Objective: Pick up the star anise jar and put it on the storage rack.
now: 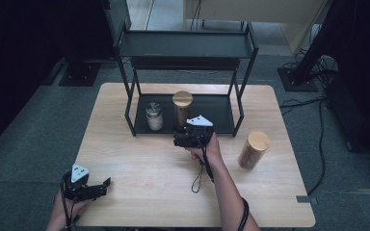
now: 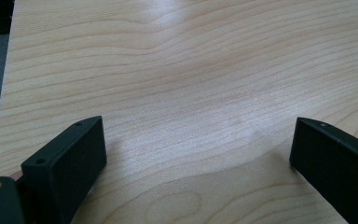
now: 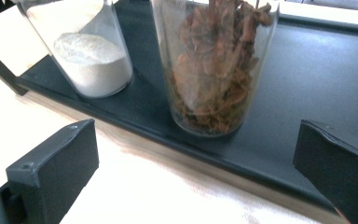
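Jars stand on the bottom shelf (image 1: 221, 115) of a black two-tier rack at the far half of the worktop (image 1: 144, 163). The tall jar (image 1: 182, 108) with a wooden lid, filled with brown dried pieces, sits near the shelf's front edge, and the right gripper (image 1: 191, 136) lies just in front of it on the near side, pointing at it. In the right gripper view that tall jar (image 3: 214, 70) rises between and beyond the two black jaws, which are spread wide with nothing between them; the jar is not touched and stands a little past the jaw tips, upright on the dark shelf (image 3: 317, 84). To its left on the same shelf stands a shorter jar (image 1: 154, 116) with a metal lid, partly filled with white powder (image 3: 91, 65), close beside the tall one but apart from it.

A third jar (image 1: 253, 149) with a wooden lid stands on the bare worktop outside the rack, to the right of the right gripper and well apart from it.

The left gripper (image 1: 89, 188) rests near the front left corner of the worktop, well away from the rack. In the left gripper view its jaws are released and wide, with plain wood grain (image 2: 191, 93) between them.
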The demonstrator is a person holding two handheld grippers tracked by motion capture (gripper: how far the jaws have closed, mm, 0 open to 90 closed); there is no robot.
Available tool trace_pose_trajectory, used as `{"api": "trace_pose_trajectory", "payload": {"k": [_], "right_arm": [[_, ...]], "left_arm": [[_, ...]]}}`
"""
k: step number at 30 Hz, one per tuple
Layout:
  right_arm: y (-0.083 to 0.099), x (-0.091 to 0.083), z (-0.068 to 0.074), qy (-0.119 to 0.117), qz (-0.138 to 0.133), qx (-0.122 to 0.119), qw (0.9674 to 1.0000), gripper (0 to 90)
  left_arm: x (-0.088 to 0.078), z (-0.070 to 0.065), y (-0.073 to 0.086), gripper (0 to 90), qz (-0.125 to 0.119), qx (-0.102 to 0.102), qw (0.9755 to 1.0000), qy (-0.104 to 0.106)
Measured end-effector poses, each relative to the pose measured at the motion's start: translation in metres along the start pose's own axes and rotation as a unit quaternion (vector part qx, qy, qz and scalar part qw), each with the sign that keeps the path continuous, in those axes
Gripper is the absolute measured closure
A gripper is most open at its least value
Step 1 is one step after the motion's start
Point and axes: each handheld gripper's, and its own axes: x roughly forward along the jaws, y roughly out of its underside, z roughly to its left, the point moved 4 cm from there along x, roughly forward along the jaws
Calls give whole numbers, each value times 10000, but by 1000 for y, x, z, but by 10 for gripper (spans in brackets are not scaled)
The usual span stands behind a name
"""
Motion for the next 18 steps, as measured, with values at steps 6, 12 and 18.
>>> {"api": "trace_pose_trajectory", "payload": {"k": [6,12,18], "right_arm": [[11,-1,3,-7,53,-56,10000,0],[22,-3,5,-23,100,-46,9999,0],[32,-5,7,-51,129,-55,9999,0]], "left_arm": [[0,0,0,39,0,0,10000,-4],[0,0,0,39,-1,13,10000,-5],[0,0,0,39,5,23,10000,-7]]}}
